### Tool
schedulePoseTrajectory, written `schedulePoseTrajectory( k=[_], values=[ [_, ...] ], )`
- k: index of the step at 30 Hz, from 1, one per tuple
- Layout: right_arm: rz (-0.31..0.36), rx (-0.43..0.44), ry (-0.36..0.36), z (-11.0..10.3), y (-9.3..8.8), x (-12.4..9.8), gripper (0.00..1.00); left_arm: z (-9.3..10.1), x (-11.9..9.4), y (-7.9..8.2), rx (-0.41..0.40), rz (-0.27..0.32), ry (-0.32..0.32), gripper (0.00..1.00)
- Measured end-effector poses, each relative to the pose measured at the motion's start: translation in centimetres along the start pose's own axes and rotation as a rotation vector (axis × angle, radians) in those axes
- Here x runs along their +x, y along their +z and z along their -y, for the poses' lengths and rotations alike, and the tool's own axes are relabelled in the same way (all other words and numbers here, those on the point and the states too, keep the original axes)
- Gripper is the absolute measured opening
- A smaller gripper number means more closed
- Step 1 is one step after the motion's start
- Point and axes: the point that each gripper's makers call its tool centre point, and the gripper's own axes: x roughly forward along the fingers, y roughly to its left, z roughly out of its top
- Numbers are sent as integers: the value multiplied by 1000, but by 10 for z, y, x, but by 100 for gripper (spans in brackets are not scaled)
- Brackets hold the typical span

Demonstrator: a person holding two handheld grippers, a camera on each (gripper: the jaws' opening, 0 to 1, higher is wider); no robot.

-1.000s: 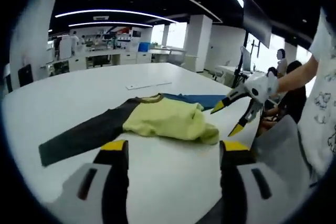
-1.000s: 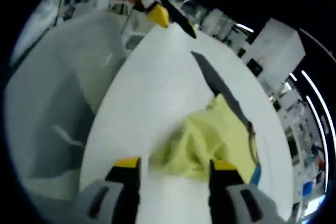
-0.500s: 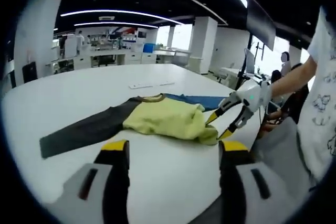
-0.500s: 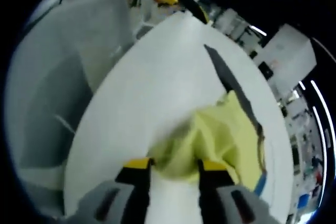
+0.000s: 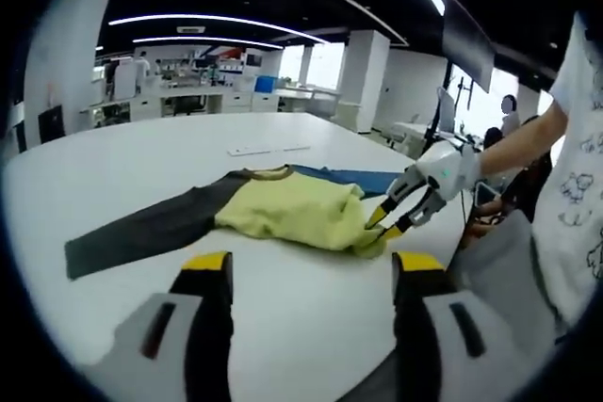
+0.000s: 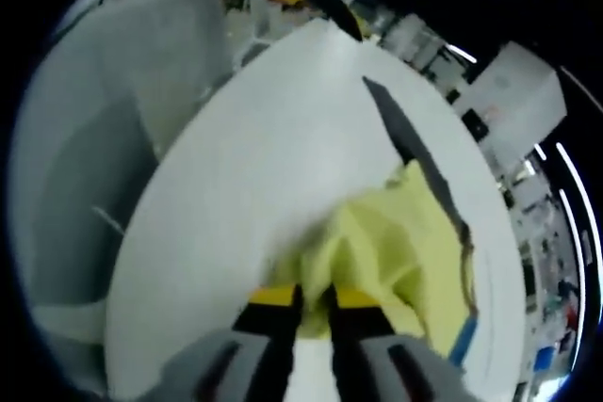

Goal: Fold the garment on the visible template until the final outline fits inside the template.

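Now my right gripper has its jaws nearly together on the bunched yellow corner of the garment, which lies mid-table at 12 o'clock in the left gripper view; in that view the right gripper sits at 3 o'clock on the cloth's edge. My left gripper hangs wide, holding nothing, short of the garment. Judgement: confirm the pinch takes one layer only, lift low, carry the corner across toward the dark sleeve at 9 o'clock, and keep the collar flat. I cannot make out a template outline. Table is white, smooth, large; open office behind with ceiling light strips, benches, seated people at 3 o'clock.
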Motion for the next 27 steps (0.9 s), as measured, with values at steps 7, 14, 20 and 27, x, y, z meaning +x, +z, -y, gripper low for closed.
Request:
schedulePoseTrajectory(
  k=[7,14,20,27],
  values=[
    [28,68,-4,10,7,-7,0,3,6,2,-16,17,-19,65],
    [59,139,27,20,19,-20,0,5,9,0,-22,17,-28,65],
    [117,262,41,52,35,-33,0,7,10,-4,-31,12,-33,64],
    [180,379,-21,111,49,-53,0,9,12,-7,-36,5,-40,64]
  ],
)
